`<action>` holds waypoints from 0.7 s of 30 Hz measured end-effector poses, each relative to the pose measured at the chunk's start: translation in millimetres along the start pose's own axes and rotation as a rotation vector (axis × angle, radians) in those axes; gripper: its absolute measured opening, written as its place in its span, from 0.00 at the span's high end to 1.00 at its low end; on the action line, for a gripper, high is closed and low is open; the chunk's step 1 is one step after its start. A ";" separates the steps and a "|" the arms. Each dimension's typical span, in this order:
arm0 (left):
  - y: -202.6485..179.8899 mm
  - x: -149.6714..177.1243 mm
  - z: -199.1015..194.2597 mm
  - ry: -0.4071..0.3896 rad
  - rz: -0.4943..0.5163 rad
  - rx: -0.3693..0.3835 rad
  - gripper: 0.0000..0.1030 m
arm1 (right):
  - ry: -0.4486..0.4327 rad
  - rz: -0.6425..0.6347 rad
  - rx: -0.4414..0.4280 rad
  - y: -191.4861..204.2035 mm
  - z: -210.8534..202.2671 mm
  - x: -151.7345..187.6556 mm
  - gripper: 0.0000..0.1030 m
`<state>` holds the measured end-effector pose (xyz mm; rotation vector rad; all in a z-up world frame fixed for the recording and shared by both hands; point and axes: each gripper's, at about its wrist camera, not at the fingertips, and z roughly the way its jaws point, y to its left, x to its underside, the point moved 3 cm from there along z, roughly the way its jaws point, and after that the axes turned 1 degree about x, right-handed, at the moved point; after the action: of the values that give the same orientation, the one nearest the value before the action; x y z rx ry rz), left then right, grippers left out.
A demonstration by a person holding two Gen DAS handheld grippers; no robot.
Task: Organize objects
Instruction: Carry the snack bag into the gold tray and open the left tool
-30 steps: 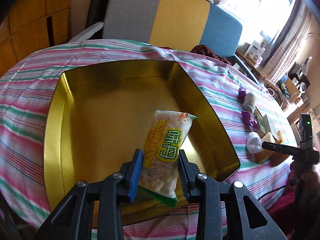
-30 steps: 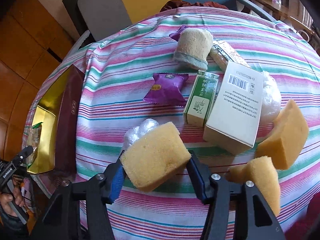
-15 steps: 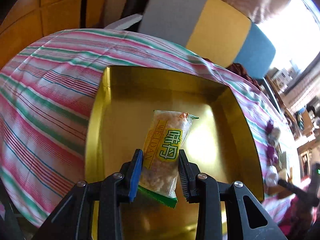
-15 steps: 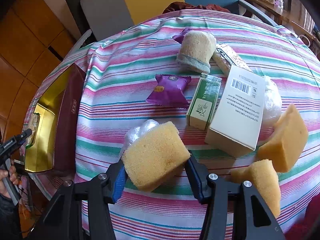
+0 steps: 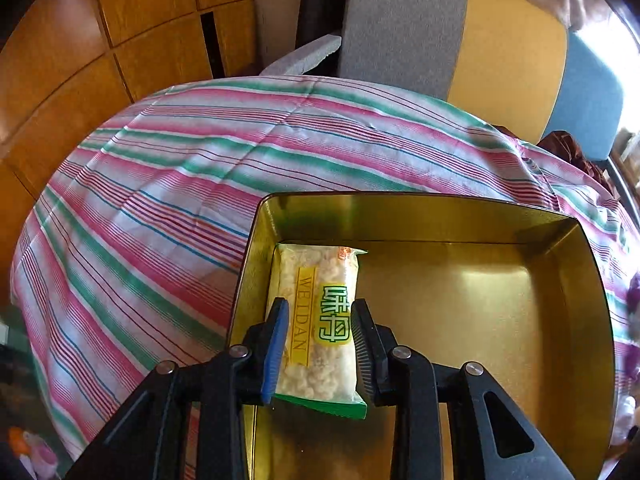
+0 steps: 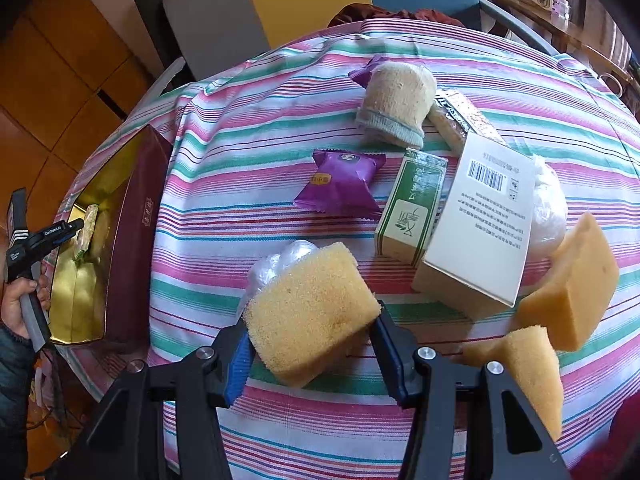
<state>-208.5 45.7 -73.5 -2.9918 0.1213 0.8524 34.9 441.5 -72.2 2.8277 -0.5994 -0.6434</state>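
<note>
My left gripper (image 5: 318,320) is shut on a clear snack packet (image 5: 316,312) with a yellow and green label, holding it inside the gold tin (image 5: 460,216) by the tin's left wall. My right gripper (image 6: 312,332) is shut on a yellow sponge block (image 6: 308,312) just above the striped tablecloth. In the right wrist view the tin (image 6: 132,216) shows its dark red outer wall at the left, with the left gripper (image 6: 76,226) and the packet (image 6: 86,224) in it.
On the cloth lie a purple sachet (image 6: 340,184), a green box (image 6: 412,204), a white box (image 6: 480,220), a rolled sock (image 6: 396,104), a foil bar (image 6: 460,116), clear bags (image 6: 548,208) and two more sponges (image 6: 576,280). A chair (image 5: 460,32) stands behind the table.
My left gripper has carried the packet leftward across the tin to its left wall. My right gripper with the sponge has barely moved.
</note>
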 end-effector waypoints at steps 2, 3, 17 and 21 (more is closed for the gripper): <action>-1.6 -0.2 -1.3 -0.018 0.038 -0.050 0.68 | -0.004 -0.004 0.005 0.9 -0.1 -0.7 0.47; -0.7 -0.8 -0.4 -0.022 0.049 -0.065 0.68 | -0.006 -0.008 0.008 1.0 -0.6 -0.6 0.47; -14.9 53.7 -72.8 -0.140 0.060 0.072 0.68 | -0.019 -0.031 0.037 6.2 -3.7 1.2 0.48; -23.4 76.3 -91.3 -0.156 0.088 0.101 0.67 | -0.033 -0.032 0.044 6.4 -7.0 1.2 0.48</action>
<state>-94.0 59.5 -36.1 -2.8320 0.2844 1.0512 36.7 435.8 -64.7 2.8787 -0.5819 -0.6920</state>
